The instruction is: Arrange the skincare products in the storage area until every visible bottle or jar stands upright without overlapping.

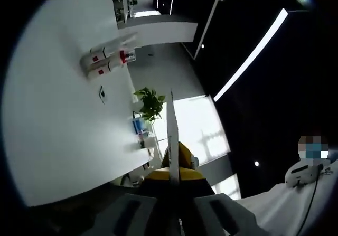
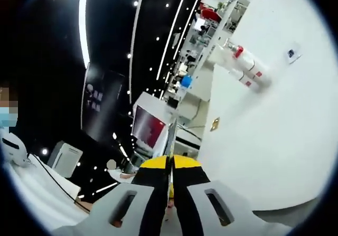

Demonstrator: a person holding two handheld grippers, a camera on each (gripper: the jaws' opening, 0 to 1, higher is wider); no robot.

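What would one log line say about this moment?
left gripper: shut, empty | right gripper: shut, empty | bottles: two, side by side on white surface, untouched | plant: beyond edge

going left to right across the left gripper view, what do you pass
white wall → red-and-white cylinders mounted on it → small wall plate → blue item on the ledge → green plant → left gripper, jaws closed together → bright slanted ceiling light strip → white device lower right
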